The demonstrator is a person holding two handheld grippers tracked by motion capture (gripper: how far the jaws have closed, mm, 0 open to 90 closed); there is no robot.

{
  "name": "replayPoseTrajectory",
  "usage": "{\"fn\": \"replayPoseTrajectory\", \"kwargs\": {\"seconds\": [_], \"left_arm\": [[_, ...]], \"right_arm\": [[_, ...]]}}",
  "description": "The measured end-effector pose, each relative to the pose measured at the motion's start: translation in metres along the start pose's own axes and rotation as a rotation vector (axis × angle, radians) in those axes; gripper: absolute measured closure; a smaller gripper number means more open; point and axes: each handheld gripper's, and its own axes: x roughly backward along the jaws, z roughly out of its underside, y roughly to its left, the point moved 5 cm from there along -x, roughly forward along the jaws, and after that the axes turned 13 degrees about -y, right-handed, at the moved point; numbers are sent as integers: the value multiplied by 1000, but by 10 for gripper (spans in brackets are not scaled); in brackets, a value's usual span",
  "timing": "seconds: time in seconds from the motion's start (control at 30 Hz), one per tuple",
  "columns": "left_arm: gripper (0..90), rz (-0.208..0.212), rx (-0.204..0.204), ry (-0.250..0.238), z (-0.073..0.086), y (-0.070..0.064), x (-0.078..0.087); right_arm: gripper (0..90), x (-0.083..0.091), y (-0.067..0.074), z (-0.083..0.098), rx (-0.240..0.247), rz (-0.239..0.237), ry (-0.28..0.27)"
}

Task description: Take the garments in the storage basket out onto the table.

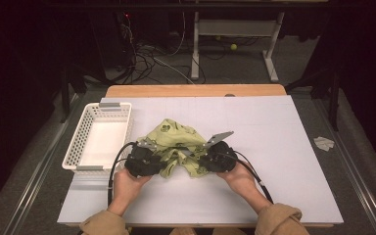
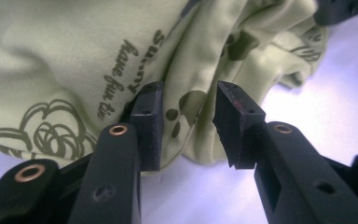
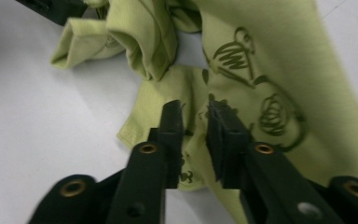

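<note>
We see a dark room: grey floor (image 1: 254, 68), tangled cables (image 1: 144, 56), a white desk frame (image 1: 235, 29) behind the surface (image 1: 274, 147).

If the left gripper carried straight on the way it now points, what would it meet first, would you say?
Most likely the green printed garment: the left gripper has its jaws standing apart with a bunched fold of that cloth directly ahead between them, though whether the pads already brush it is unclear.
</note>
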Motion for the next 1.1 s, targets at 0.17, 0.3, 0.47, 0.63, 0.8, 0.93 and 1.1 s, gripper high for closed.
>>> {"fn": "replayPoseTrajectory", "kwargs": {"seconds": [0.17,0.3,0.47,0.63,0.8,0.93,1.1], "left_arm": [[595,-12,-1,22,3,1,-5],[598,-12,12,13,3,2,-5],[597,-17,11,-10,2,3,-1],[594,-13,16,-41,0,3,2],[570,-10,-7,-64,-4,-4,4],[571,-15,-6,-48,-3,-3,-1],[571,-8,-3,-37,-3,-5,-6]], "right_arm": [[657,-11,6,7,6,-26,46],[793,-15,11,10,61,-13,76],[898,-16,11,14,102,-23,96],[900,-6,10,19,80,-53,106],[900,17,10,28,81,-62,92],[900,34,4,37,68,-49,80],[888,34,5,50,64,-42,96]]}}
